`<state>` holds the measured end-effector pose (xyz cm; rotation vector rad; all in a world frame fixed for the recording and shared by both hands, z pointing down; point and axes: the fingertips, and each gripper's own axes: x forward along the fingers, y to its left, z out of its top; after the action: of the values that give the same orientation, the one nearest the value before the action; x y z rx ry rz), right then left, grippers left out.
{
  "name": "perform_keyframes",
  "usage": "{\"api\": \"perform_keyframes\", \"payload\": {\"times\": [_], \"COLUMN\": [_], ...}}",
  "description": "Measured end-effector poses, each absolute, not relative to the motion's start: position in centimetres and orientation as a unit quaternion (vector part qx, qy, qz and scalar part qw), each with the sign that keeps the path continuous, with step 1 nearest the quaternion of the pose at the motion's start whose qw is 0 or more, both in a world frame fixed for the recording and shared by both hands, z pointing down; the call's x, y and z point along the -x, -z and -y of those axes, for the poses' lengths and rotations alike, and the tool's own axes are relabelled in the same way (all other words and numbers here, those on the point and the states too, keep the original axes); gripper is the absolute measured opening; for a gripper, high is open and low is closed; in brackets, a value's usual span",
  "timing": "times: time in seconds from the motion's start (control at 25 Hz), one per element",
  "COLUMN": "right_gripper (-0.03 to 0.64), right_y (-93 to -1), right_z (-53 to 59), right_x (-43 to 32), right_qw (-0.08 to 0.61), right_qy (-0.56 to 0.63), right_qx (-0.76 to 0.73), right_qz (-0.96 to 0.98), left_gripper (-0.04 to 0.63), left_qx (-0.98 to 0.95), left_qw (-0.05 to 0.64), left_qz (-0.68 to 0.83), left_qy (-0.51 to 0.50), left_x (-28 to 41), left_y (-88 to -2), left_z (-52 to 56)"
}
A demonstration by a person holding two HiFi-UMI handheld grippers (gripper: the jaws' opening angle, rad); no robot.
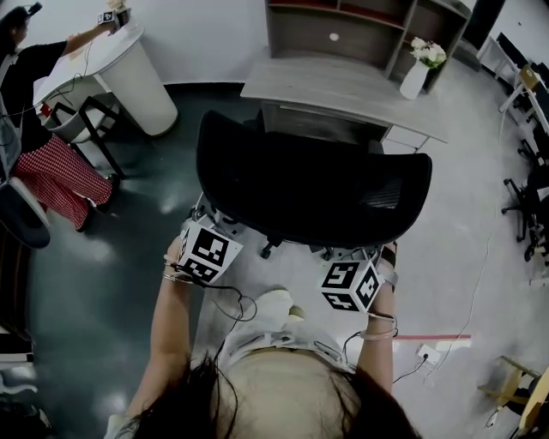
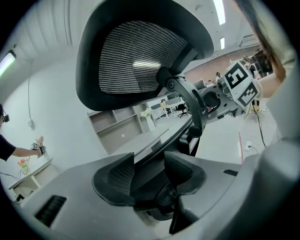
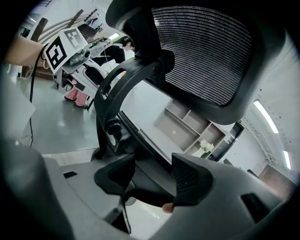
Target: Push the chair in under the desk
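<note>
The black mesh-backed office chair [image 1: 309, 184] stands just in front of the grey desk [image 1: 343, 86], its seat facing the desk. Both grippers sit low behind its backrest, and in the head view only their marker cubes show, left [image 1: 208, 251] and right [image 1: 350, 285]. In the left gripper view my left gripper [image 2: 149, 174] has its jaws narrowed around a dark part of the chair frame, below the mesh back [image 2: 136, 61]. My right gripper [image 3: 152, 180] likewise closes on a black bar of the chair, under the mesh back [image 3: 206, 51]. The desk top [image 2: 140, 143] lies ahead.
A white vase of flowers [image 1: 418, 73] stands on the desk's right end, with a shelf unit [image 1: 343, 26] behind. A person [image 1: 43, 129] stands at a white table [image 1: 120, 69] on the left. Other office chairs [image 1: 532, 197] are at the right. A cable and socket [image 1: 426, 354] lie on the floor.
</note>
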<state>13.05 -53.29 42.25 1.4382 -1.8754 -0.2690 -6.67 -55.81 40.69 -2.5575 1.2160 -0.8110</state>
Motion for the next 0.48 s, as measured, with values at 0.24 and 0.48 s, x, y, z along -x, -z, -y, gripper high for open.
{"api": "perform_keyframes", "payload": {"times": [0.24,0.48], "right_gripper": [0.233,0.233], "right_y": [-42.3,-42.3], "right_z": [54.6,55.7], "right_x": [-12.6,-12.1], "right_qw": [0.373,0.373], "right_qy": [0.103,0.1], "right_qx": [-0.566,-0.572], "right_qz": [0.728,0.724], "left_gripper": [0.201,0.201], "left_qx": [0.866,0.871], "left_qw": [0.106,0.105], "left_qz": [-0.404,-0.401], "left_qy": [0.274,0.265], "left_x": [7.1,7.3], "left_y": [-40.7,-40.4], "left_z": [57.4,58.8]}}
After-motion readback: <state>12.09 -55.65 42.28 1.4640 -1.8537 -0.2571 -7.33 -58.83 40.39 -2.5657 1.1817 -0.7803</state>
